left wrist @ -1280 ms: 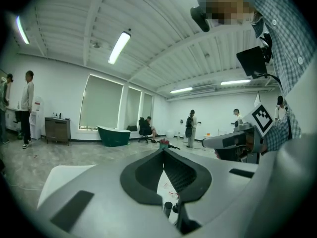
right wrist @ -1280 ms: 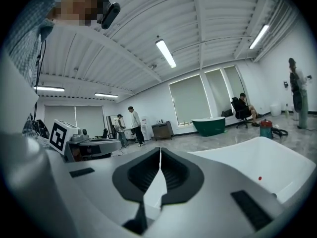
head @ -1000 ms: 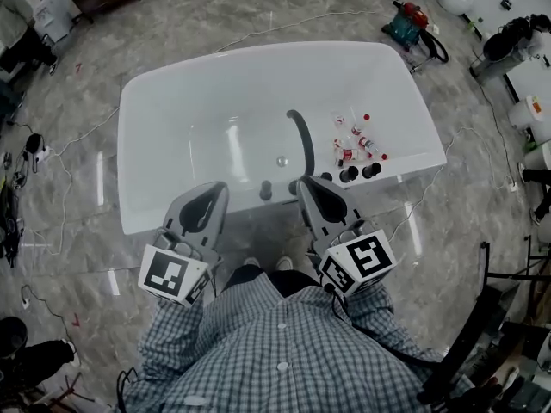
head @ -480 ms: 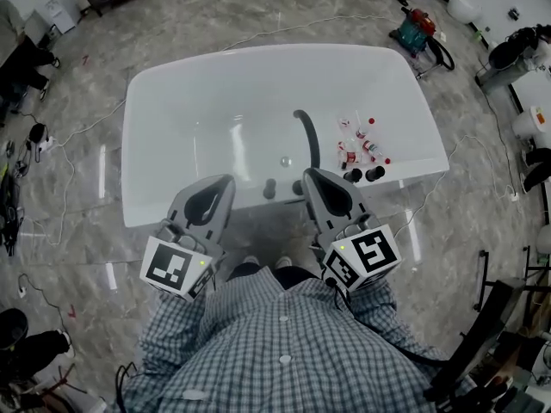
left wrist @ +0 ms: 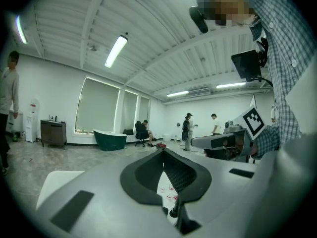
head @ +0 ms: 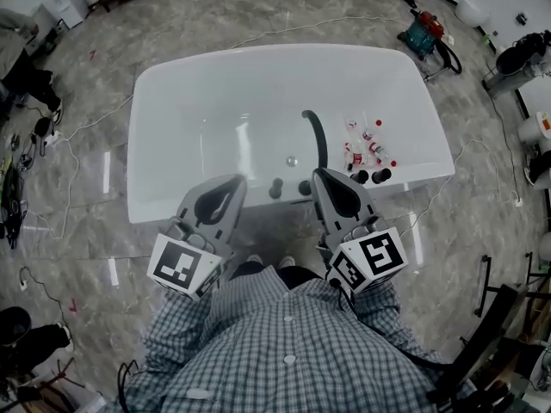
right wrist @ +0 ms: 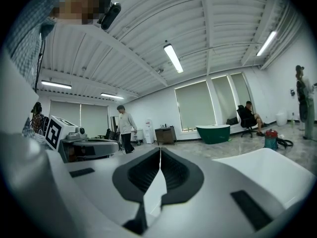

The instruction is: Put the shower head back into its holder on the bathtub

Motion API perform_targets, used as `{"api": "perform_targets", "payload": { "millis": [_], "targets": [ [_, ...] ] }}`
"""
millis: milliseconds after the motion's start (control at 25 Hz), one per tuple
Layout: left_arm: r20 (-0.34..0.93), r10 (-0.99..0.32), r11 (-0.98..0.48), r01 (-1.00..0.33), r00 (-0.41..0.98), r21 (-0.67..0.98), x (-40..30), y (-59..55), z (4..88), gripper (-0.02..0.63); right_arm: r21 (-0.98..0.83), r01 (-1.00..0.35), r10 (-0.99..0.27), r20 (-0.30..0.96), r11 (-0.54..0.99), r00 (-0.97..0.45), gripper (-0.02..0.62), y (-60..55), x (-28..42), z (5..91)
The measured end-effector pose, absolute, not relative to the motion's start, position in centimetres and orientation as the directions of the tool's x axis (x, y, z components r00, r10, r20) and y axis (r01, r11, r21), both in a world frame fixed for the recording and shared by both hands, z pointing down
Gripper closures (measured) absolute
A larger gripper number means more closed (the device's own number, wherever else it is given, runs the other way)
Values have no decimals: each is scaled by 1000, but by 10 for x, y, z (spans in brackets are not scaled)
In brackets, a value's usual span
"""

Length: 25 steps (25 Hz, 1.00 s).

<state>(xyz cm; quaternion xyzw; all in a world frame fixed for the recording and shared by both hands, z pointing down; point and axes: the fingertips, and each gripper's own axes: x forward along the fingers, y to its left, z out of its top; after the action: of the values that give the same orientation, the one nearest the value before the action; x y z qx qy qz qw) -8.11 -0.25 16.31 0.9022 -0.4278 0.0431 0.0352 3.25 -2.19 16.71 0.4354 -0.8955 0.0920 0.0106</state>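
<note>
A white bathtub lies crosswise just ahead of me in the head view. From its near rim a black curved shower pipe arches over the basin. Black knobs sit along the same rim, two more further right. My left gripper and right gripper hover side by side at the near rim, level, both shut and empty. In the left gripper view the jaws meet at the tips, with a black knob below. The right gripper has its tips touching too.
Small red-and-white bottles lie in the tub's right near corner by a drain. Cables trail over the marble floor, and a red-teal tool sits beyond the tub. A green tub and several people stand far off.
The head view has drifted slightly, so the tub sits a little further right. Both grippers keep their place at the near rim and stay shut.
</note>
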Motion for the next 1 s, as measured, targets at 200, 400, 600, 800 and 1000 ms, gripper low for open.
{"api": "perform_targets", "payload": {
  "millis": [200,400,600,800,1000],
  "targets": [
    [108,-766,-635,-772,633,26,-81,1,162,595,-150,-780,-776,100,607,-623,577,-18,31,165],
    [107,-765,-636,-771,635,24,-82,1,162,595,-144,-780,-774,103,609,-624,577,-18,29,166],
    [101,-765,-637,-770,636,19,-81,1,163,595,-145,-780,-774,105,609,-624,577,-18,29,168],
    [100,-766,-637,-771,635,18,-81,0,164,595,-144,-781,-774,109,608,-623,577,-19,29,170],
    [105,-764,-639,-769,636,15,-82,3,164,595,-143,-779,-772,112,610,-626,577,-15,27,170]
  ]
}}
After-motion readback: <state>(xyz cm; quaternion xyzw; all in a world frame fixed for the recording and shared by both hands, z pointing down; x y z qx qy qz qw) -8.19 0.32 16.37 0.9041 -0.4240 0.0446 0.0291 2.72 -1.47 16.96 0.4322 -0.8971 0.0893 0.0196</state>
